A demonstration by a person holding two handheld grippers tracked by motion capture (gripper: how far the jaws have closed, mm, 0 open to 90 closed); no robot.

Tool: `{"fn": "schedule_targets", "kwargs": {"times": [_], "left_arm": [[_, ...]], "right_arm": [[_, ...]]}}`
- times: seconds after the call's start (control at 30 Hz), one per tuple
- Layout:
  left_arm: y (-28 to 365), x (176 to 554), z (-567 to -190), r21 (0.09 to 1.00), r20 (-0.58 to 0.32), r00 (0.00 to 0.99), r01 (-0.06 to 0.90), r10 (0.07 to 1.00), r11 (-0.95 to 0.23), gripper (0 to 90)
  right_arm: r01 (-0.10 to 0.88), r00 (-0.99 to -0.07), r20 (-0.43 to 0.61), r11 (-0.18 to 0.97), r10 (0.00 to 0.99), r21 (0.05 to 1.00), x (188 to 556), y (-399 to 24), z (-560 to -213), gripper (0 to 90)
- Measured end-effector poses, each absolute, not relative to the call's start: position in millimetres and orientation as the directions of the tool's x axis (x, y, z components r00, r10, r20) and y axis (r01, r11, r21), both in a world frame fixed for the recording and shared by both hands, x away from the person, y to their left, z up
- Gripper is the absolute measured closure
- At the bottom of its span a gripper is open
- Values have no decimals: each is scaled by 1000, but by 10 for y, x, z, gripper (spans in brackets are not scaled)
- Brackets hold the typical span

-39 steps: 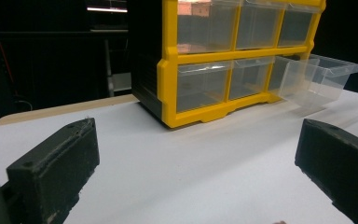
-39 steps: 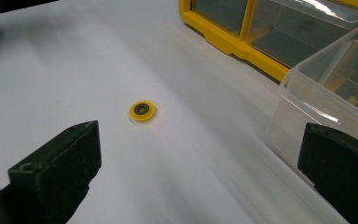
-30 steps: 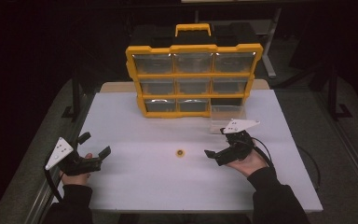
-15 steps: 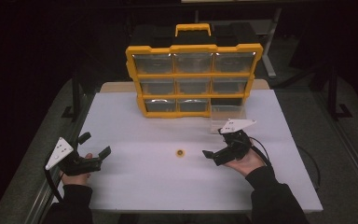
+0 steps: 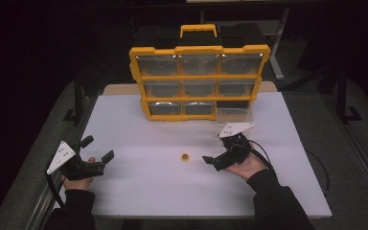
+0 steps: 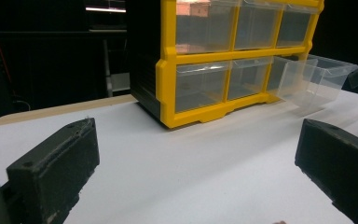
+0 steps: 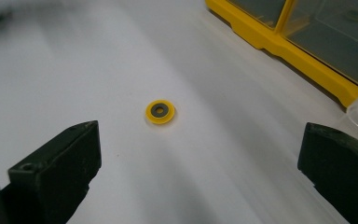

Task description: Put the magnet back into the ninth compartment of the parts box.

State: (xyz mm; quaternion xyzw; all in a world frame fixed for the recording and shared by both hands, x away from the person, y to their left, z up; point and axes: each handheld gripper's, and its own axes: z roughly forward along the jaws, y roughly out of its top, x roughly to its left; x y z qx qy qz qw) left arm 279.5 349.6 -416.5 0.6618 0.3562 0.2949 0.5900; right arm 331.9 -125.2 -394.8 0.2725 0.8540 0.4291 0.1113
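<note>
A small yellow washer with a dark hole lies flat on the white table. My right gripper is just right of it, open and empty. In the right gripper view the washer lies ahead of the wide-apart jaws, a little left of centre. My left gripper rests at the table's left side, open and empty. It points at the yellow organizer. A clear drawer stands on the table outside the organizer's lower right slot.
The yellow organizer with clear drawers stands upright at the back of the table, black handle on top. The removed drawer leans beside its lower corner. Dark floor and table frame legs surround the table.
My right gripper has crept a little leftward, closer to the washer. The left gripper and the washer have stayed put.
</note>
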Motion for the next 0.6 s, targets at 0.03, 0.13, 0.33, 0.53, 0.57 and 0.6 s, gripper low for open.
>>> {"fn": "schedule_targets", "kwargs": {"times": [0.03, 0.13, 0.33, 0.53, 0.57, 0.6], "left_arm": [[3497, 2796, -4165, 991, -29, 572, 123, 820, -50, 0], [3495, 2795, -4165, 991, -30, 572, 124, 819, -50, 0], [3494, 2795, -4165, 991, -29, 574, 121, 819, -50, 0], [3496, 2795, -4165, 991, -29, 574, 122, 819, -50, 0], [3495, 2795, -4165, 991, -29, 574, 122, 819, -50, 0], [3494, 2795, -4165, 991, -29, 574, 122, 818, -50, 0]], "right_arm": [[369, -828, 44, 484, 558, 794, 3322, -1243, -3946, 0], [366, -832, 44, 486, 553, 794, 3332, -1215, -3936, 0], [363, -841, 46, 499, 539, 787, 3354, -1150, -3943, 0], [365, -849, 51, 514, 526, 776, 3376, -1090, -3957, 0], [364, -850, 50, 516, 524, 775, 3380, -1081, -3955, 0], [362, -851, 49, 518, 522, 775, 3384, -1070, -3953, 0]]}}
